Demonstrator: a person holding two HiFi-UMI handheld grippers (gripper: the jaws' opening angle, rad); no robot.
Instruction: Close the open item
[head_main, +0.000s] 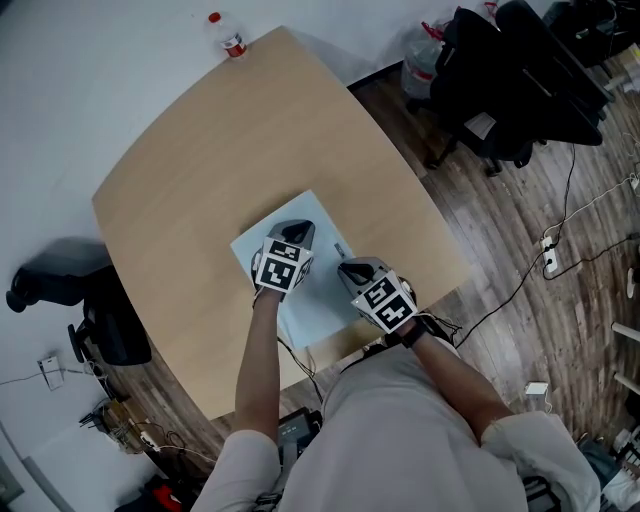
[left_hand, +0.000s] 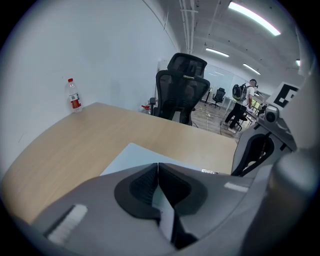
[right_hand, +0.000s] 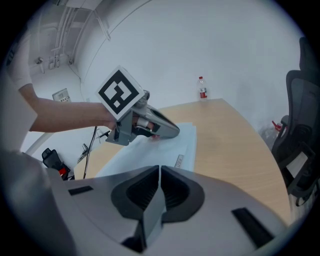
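A flat, pale blue-white pouch (head_main: 315, 300) lies on the wooden table (head_main: 200, 170) near its front edge, with a small tab (right_hand: 179, 161) at one edge. My left gripper (head_main: 298, 232) is shut, and its tips sit low over the pouch's far part (left_hand: 135, 152). To the right, my right gripper (head_main: 345, 266) is also shut, beside the pouch's right edge (right_hand: 187, 137). In the right gripper view my left gripper (right_hand: 170, 131) rests over the pouch, held by a bare arm. I see nothing clearly gripped in either pair of jaws.
A water bottle with a red cap (head_main: 228, 36) stands at the table's far corner. Black office chairs (head_main: 500, 90) stand on the wood floor to the right, with cables nearby. Another black chair (head_main: 100, 320) is at the left.
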